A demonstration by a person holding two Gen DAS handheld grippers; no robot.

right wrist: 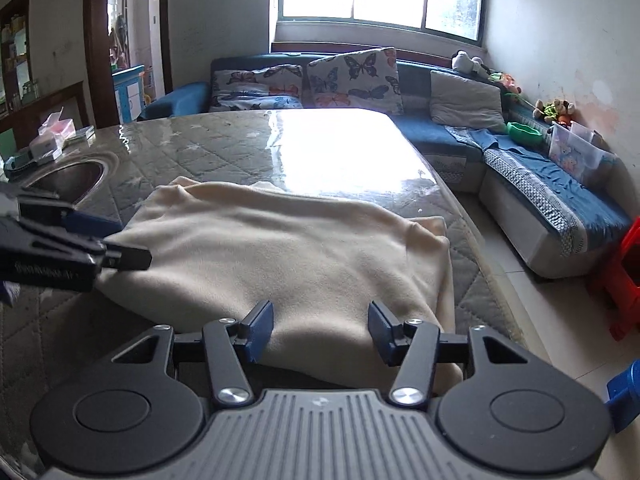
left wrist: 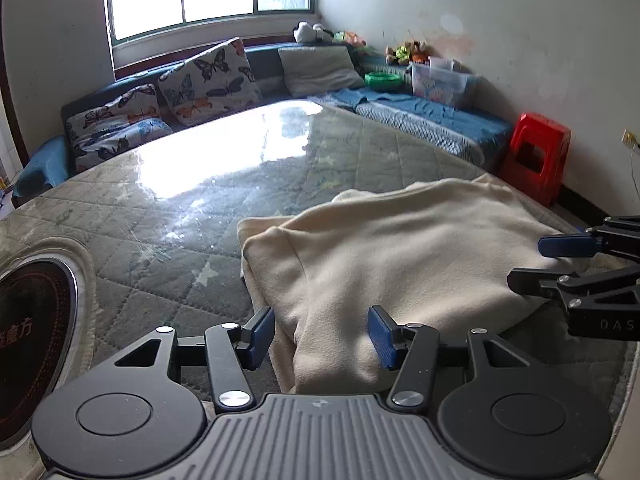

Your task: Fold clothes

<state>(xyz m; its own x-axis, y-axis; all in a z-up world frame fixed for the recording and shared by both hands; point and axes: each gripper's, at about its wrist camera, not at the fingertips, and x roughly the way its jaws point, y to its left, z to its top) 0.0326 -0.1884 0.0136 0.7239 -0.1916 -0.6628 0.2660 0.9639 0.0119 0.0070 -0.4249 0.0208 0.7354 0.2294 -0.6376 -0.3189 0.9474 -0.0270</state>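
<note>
Soft cream fleece garment folded rectangular, glossy quilted table

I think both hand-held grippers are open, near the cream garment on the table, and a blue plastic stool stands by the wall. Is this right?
Not quite: the stool is red, as the left wrist view shows. The rest holds: left hand-held gripper and right hand-held gripper are open near the cream garment on the table.

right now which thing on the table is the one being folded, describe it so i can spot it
Start at the big quilted table in front of the blue sofa. On its near end lies the cream fleece garment, the only soft, pale cloth there, unlike the boxes at the far left corner.
</note>
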